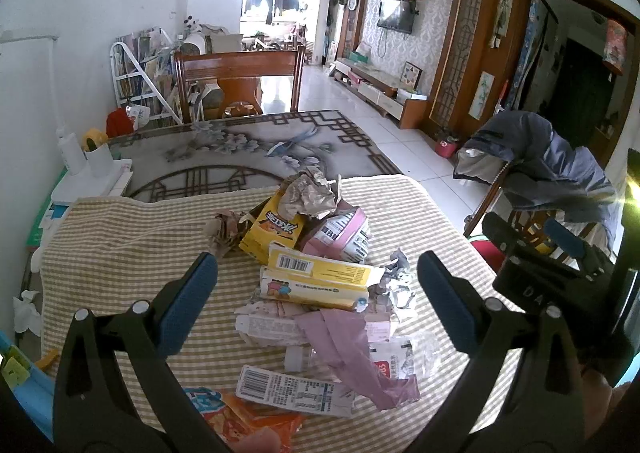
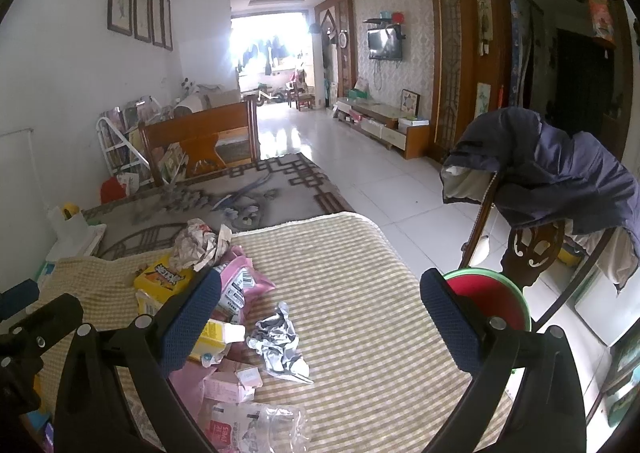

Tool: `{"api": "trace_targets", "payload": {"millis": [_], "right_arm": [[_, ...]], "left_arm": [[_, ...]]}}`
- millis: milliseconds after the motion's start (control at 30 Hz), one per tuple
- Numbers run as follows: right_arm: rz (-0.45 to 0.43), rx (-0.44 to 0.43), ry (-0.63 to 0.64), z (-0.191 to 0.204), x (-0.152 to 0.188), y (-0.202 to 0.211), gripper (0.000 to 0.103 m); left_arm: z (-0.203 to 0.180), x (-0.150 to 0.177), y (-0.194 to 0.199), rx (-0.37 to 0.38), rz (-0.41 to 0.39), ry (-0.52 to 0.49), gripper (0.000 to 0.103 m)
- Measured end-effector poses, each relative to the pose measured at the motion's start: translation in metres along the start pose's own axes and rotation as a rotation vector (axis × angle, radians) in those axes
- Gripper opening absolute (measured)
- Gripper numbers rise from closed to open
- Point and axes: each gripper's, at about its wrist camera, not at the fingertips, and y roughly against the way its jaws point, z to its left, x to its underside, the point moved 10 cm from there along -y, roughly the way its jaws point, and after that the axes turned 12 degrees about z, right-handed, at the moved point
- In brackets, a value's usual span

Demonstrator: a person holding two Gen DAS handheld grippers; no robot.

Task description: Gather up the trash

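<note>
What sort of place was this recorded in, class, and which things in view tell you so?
Most likely a home's living and dining room: a wall-mounted television above a low cabinet, a wooden dining chair, and a cloth-covered table.

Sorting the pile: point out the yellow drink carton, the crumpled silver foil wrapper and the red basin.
yellow drink carton (image 1: pixel 272 231), left wrist view, printed front face
crumpled silver foil wrapper (image 2: pixel 278 341), right wrist view, middle of crumple
red basin (image 2: pixel 490 299), right wrist view, red inside
</note>
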Motion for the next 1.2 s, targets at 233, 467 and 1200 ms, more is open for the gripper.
{"api": "trace_targets", "payload": {"millis": [233, 467, 1200], "right_arm": [[0.0, 0.0, -0.002, 0.0, 0.0, 0.0, 0.096], [0.0, 0.0, -0.002, -0.001, 0.0, -0.001, 0.096], [0.025, -0.013, 0.011, 0.004, 0.016, -0.006, 0.096]], "left_arm": [[-0.003, 0.0, 0.003, 0.017, -0.001, -0.008, 0.098], [-0.004, 0.0, 0.003, 0.007, -0.004, -0.014, 0.098], [0.017, 0.023, -0.002, 0.013, 0.053, -0.024, 0.098]]}}
